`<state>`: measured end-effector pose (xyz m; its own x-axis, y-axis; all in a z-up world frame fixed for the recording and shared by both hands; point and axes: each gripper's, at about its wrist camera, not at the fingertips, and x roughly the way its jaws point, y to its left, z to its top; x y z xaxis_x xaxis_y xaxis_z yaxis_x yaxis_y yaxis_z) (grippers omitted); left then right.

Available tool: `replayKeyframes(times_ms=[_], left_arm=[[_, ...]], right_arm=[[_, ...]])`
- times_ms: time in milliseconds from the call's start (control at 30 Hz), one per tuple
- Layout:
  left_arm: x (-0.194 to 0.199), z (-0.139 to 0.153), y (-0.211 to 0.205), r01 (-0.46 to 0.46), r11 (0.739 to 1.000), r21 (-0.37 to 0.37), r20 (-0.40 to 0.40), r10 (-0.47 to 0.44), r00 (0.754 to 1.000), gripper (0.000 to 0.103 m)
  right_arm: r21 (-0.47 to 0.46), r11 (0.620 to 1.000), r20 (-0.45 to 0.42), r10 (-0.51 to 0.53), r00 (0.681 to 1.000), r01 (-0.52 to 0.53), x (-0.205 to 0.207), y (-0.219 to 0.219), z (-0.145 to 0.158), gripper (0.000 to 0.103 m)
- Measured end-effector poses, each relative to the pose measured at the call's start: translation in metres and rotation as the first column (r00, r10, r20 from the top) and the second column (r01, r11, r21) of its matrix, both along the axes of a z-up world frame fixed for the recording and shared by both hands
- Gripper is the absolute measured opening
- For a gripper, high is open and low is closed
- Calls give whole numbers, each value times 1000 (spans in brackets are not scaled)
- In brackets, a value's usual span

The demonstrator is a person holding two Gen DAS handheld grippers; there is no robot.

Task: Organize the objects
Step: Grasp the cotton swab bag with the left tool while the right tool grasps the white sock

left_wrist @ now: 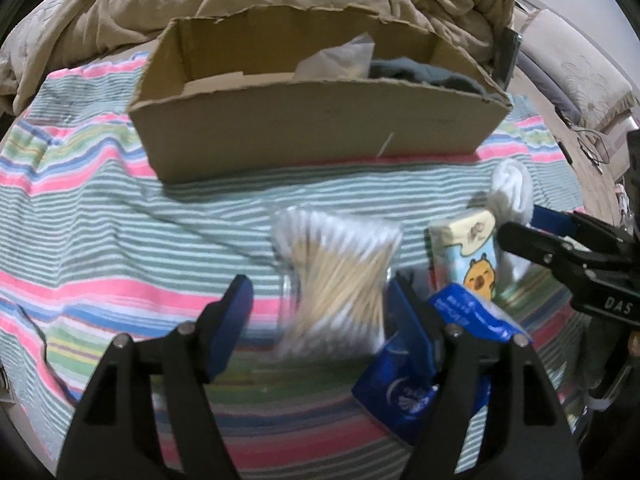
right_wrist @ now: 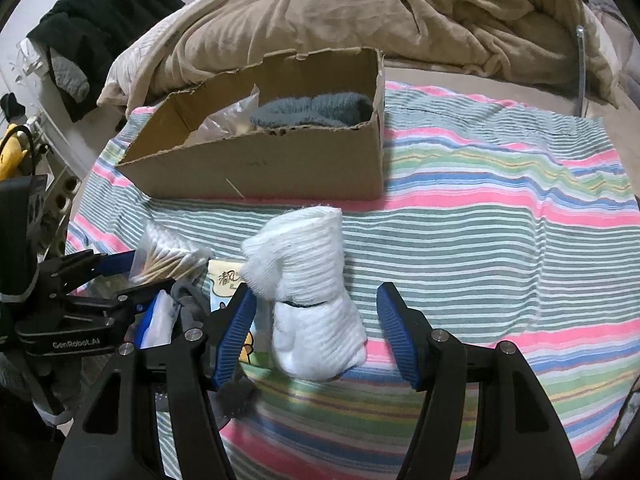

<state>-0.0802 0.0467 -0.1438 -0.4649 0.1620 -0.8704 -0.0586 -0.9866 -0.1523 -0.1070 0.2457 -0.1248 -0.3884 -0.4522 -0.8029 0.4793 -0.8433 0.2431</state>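
Both tongs are held spread wide, with nothing gripped. The left tongs straddle a cotton swab packet lying in front of the cardboard box; the right tongs flank a rolled white sock, likewise in front of the box, on the striped cloth.

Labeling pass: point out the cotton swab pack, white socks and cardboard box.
cotton swab pack (left_wrist: pixel 336 276): left wrist view, on the wooden sticks mid-pack.
white socks (right_wrist: pixel 310 280): right wrist view, on the ribbed middle of the roll.
cardboard box (right_wrist: pixel 280 160): right wrist view, on its front wall.
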Motion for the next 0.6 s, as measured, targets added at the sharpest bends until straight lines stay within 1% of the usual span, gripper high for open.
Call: replayKeyframes(times_ms=[100,167,233,267,300,400,600], left_arm=[[1,-1,-2,3,1000,11,-3,-3,1000,70],[1,-2,-2,16,1000,18,-2,-16,1000,57],[2,-1,-1,25,999,28,-3,-25,1000,50],[3,0,0,28,999,23,-9,-28,1000,47],[4,1,1,30,999,20,-12,-30,999,46],[7,6,3,39,999,15,-24,-38,999,43],[10,14,0,36,999,29,-38,-34,999,41]], right_arm=[[1,1000,15,-1,1000,1,-3,-1,-4,66],[-5,1000,21,0,1000,0,-4,-1,-4,66],[-12,1000,23,5,1000,-5,-4,-1,-4,62],[-18,1000,24,9,1000,-9,-3,-1,-4,57],[-25,1000,24,15,1000,-15,-2,-2,-4,48],[-36,999,17,26,1000,-26,0,-2,-1,40],[-57,998,4,28,1000,-28,4,0,6,39]])
